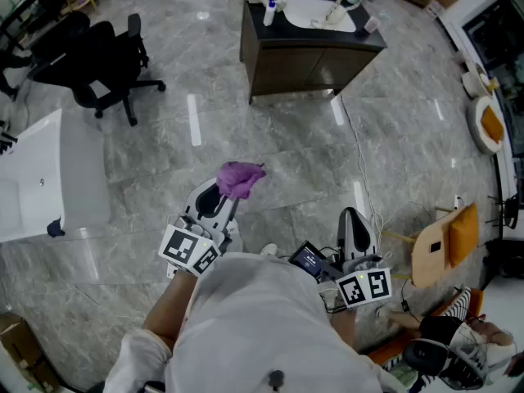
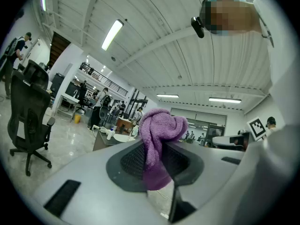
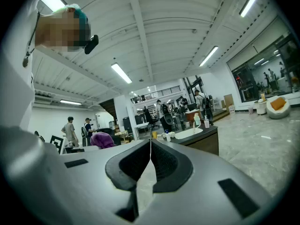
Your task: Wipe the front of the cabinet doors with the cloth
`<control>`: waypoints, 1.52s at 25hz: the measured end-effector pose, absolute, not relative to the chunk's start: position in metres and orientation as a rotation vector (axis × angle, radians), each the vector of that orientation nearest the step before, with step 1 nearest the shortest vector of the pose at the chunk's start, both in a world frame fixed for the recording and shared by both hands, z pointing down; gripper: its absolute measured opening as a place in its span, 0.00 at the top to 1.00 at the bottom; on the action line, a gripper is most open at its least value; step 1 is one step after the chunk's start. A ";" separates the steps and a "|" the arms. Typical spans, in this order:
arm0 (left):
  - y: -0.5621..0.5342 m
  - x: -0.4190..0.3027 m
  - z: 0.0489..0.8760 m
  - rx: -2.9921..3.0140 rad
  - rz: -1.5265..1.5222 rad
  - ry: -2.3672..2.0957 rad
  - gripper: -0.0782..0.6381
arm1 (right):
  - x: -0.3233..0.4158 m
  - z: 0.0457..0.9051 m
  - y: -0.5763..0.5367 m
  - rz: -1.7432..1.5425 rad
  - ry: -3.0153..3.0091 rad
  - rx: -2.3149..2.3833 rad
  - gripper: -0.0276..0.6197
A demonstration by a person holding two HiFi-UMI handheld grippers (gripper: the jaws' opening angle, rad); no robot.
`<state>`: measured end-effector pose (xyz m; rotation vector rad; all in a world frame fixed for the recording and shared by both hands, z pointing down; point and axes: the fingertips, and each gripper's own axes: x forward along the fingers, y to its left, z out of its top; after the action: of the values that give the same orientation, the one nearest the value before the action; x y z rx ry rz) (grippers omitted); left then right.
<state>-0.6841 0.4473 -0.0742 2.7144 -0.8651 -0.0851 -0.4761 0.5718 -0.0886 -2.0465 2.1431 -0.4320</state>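
A purple cloth (image 1: 240,178) is bunched at the tip of my left gripper (image 1: 223,193), which is shut on it. The left gripper view shows the cloth (image 2: 159,139) pinched between the jaws and bulging above them. My right gripper (image 1: 354,226) is shut with nothing in it; its jaws meet in the right gripper view (image 3: 150,161). The dark brown cabinet (image 1: 304,62) with a white sink top (image 1: 315,13) stands some way off across the floor. Its doors face me, and both grippers are far from them. The cabinet (image 3: 202,142) shows small in the right gripper view, with the cloth (image 3: 102,139) at left.
Bottles (image 1: 271,11) stand on the sink top. A black office chair (image 1: 98,60) stands at the left, a white bathtub (image 1: 45,178) nearer left. A cable (image 1: 360,162) runs along the marble floor. A wooden chair (image 1: 446,244) is at the right. People stand in the background.
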 end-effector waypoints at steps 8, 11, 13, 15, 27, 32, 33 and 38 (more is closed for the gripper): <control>0.549 -0.633 -0.101 2.716 -0.172 -0.874 0.77 | -0.429 -0.093 0.659 -0.394 2.187 -2.006 0.91; 0.581 -0.630 -0.102 2.716 -0.153 -0.909 0.77 | -0.420 -0.097 0.681 -0.363 2.200 -1.975 0.91; 0.599 -0.628 -0.099 2.711 -0.143 -0.931 0.77 | -0.414 -0.097 0.696 -0.338 2.209 -1.960 0.91; 0.613 -0.624 -0.095 2.706 -0.139 -0.948 0.77 | -0.405 -0.094 0.708 -0.326 2.210 -1.962 0.91; 0.659 -0.571 -0.107 2.811 -0.142 -0.862 0.77 | -0.352 -0.087 0.775 -0.324 2.096 -2.030 0.91; 0.656 -0.576 -0.095 2.730 -0.132 -0.886 0.77 | -0.343 -0.087 0.777 -0.325 2.061 -2.019 0.91; 0.653 -0.578 -0.093 2.721 -0.132 -0.893 0.77 | -0.342 -0.086 0.777 -0.321 2.063 -2.024 0.91; 0.641 -0.567 -0.095 2.741 -0.140 -0.878 0.77 | -0.330 -0.083 0.775 -0.323 2.043 -2.056 0.91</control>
<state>-0.5667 0.6415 -0.0950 2.7406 -0.8779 -0.1401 -0.3304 0.7746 -0.0828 -2.0558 2.0433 -0.3226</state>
